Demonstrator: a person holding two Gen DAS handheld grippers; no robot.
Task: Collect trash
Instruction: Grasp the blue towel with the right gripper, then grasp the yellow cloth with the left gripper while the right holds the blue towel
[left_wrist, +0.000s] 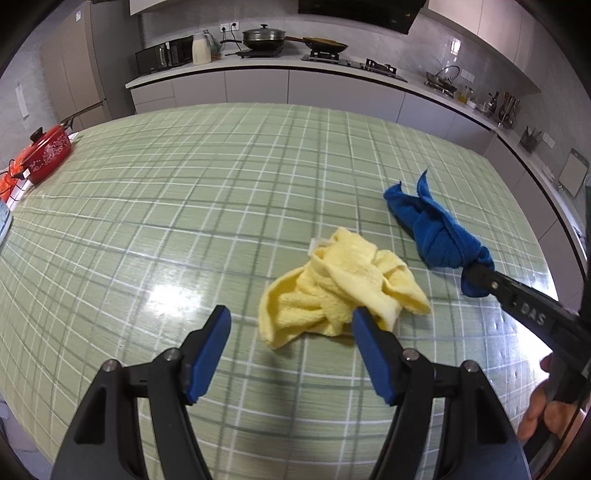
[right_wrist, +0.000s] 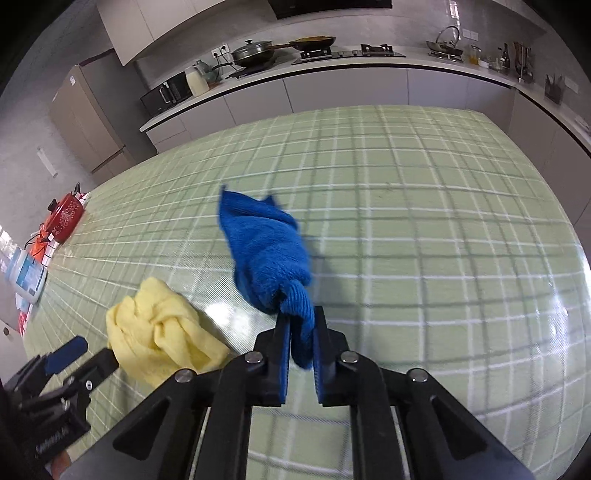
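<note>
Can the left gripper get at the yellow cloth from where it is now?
Probably yes. The left gripper is open, and the yellow cloth lies crumpled on the table right at its right fingertip, nothing between. The right gripper is shut on the blue cloth off to the side, clear of that path.

Two cloths (left_wrist: 343, 286) (left_wrist: 436, 230) side by side on table (left_wrist: 184, 206), pot (left_wrist: 46, 153) at far-left edge.
</note>
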